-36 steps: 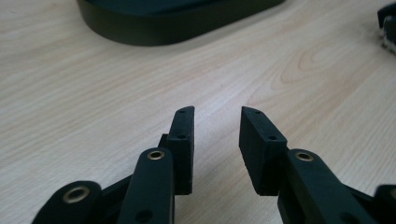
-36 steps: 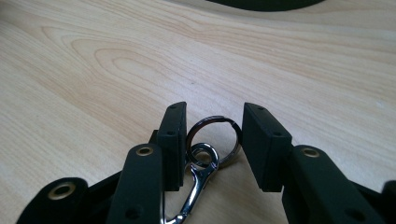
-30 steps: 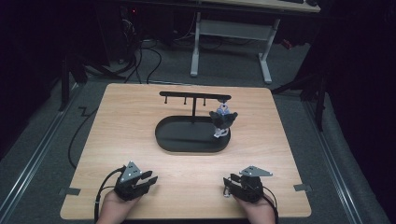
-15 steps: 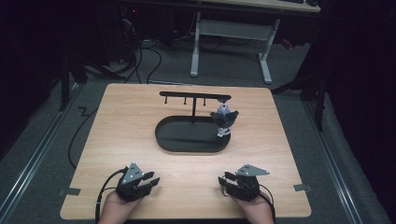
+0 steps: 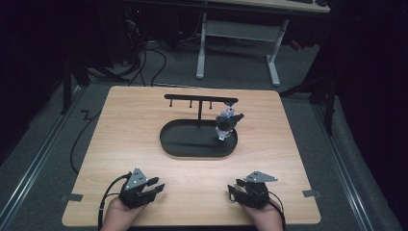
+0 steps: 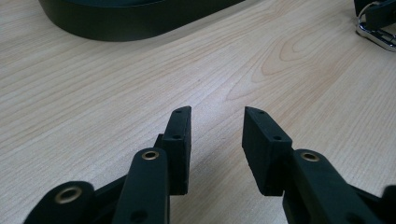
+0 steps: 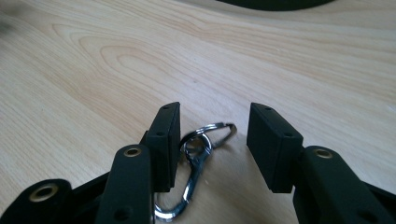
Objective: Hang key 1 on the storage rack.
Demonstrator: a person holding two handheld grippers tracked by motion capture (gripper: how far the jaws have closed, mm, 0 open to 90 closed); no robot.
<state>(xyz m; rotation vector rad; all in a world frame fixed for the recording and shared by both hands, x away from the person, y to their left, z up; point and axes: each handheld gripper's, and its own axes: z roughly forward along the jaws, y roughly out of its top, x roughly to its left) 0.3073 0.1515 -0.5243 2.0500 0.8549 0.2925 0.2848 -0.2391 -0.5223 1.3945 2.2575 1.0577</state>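
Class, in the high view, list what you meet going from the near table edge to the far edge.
Two hand-held black tongs, left and right → black oval tray → black T-shaped hook stand → far edge of the light wooden table.

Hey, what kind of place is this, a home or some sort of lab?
Probably a lab or workshop: a bare wooden table on grey carpet, cables trailing over the floor behind it, and a desk frame in a dark room.

This looks like a lab or recording room. A bare wooden bench (image 5: 144, 125) stands on grey carpet (image 5: 43, 159) in a dark space. Behind the bench, cables (image 5: 144, 62) trail across the floor beside the white legs of a desk (image 5: 235, 38). Tape marks (image 5: 71, 197) flag the carpet at the bench's near corners.
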